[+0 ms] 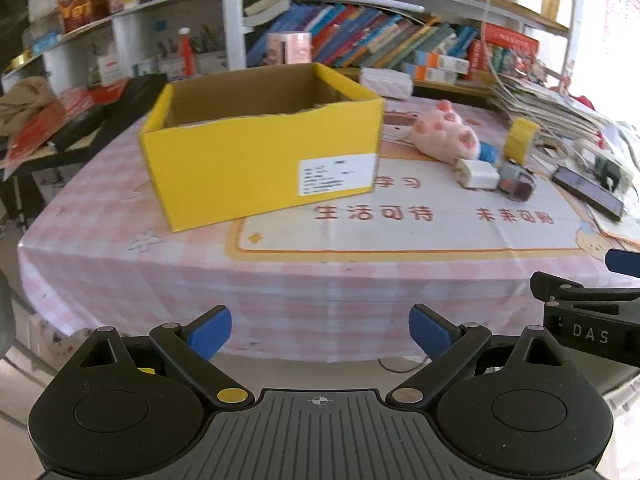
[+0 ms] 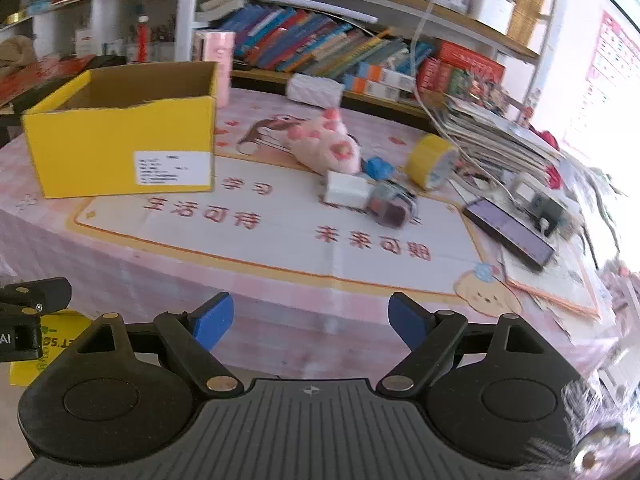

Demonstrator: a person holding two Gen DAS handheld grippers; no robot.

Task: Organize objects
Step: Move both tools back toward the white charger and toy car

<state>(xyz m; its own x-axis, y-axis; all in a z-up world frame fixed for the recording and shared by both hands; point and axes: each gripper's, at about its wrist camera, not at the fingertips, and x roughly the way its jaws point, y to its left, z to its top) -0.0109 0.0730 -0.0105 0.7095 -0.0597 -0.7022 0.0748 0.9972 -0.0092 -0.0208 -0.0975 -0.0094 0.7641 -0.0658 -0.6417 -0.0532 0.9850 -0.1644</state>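
Observation:
An open yellow cardboard box point(image 1: 260, 160) point(image 2: 120, 152) stands on the pink checked tablecloth, left of a cluster of small things. That cluster holds a pink plush toy point(image 1: 446, 134) point(image 2: 328, 146), a white charger block point(image 1: 478, 174) point(image 2: 346, 190), a small watch-like gadget point(image 1: 516, 184) point(image 2: 390, 206), a blue item point(image 2: 378, 168) and a yellow tape roll point(image 1: 520, 138) point(image 2: 430, 162). My left gripper point(image 1: 320, 334) hangs open before the table's front edge, empty. My right gripper point(image 2: 310, 322) is open too, nothing between its blue pads, short of the table edge.
A dark phone point(image 2: 510, 232) point(image 1: 588, 192) and a pile of papers point(image 2: 496, 132) crowd the table's right side. Bookshelves point(image 1: 360, 36) rise behind the table. A black side table point(image 1: 80, 128) with red items stands at the left. The other gripper's body point(image 1: 588, 320) shows at right.

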